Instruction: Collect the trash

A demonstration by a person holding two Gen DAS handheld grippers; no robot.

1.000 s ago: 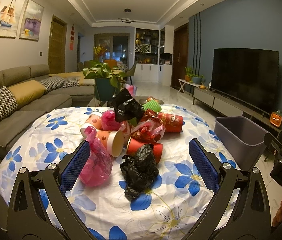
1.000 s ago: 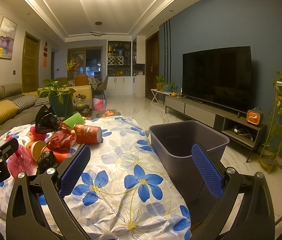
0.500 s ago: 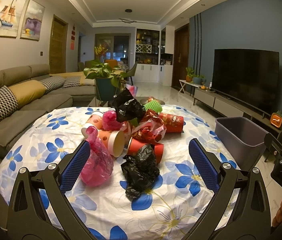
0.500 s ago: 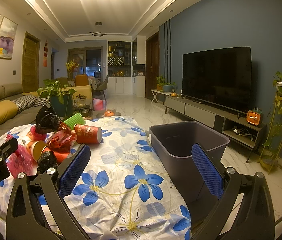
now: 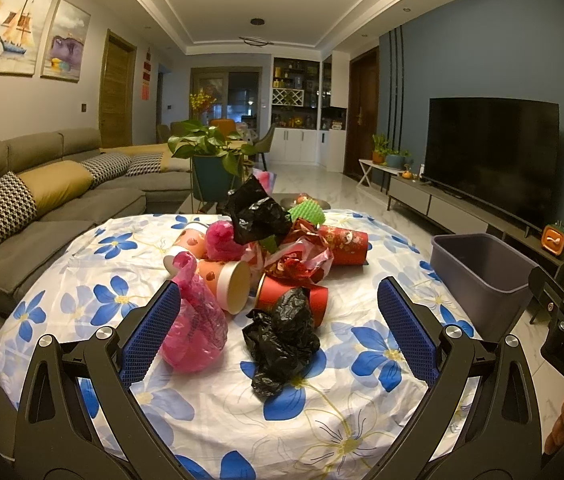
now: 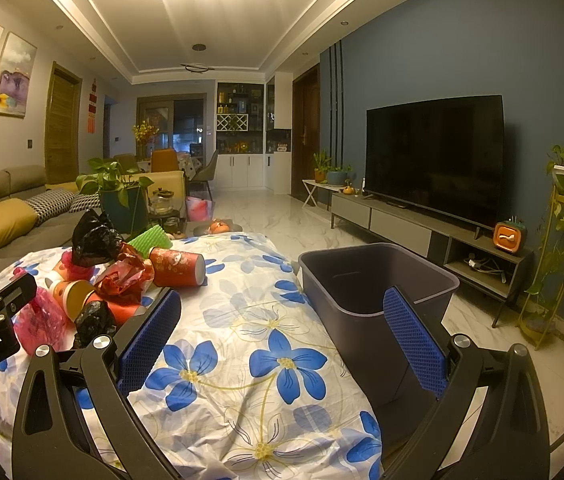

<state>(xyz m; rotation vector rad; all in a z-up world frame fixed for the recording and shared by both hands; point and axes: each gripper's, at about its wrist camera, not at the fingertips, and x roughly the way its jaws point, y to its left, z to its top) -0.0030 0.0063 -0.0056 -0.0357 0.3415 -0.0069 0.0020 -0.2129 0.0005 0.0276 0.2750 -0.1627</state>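
Observation:
A pile of trash lies on the flowered tablecloth (image 5: 210, 408): a crumpled black bag (image 5: 282, 336) nearest, a pink bag (image 5: 196, 330), red and orange paper cups (image 5: 228, 282), red wrappers (image 5: 298, 260) and a second black bag (image 5: 256, 216) on top. My left gripper (image 5: 278, 314) is open and empty, a little short of the near black bag. My right gripper (image 6: 282, 320) is open and empty above the cloth, between the pile (image 6: 122, 280) and the grey bin (image 6: 374, 284).
The grey bin (image 5: 482, 268) stands off the table's right edge. A sofa (image 5: 42, 208) runs along the left, a potted plant (image 5: 210, 160) stands behind the table, and a TV (image 6: 434, 156) on a low cabinet lines the right wall.
The left gripper's view has shifted very slightly; the right gripper has not visibly moved. Both grippers stay open.

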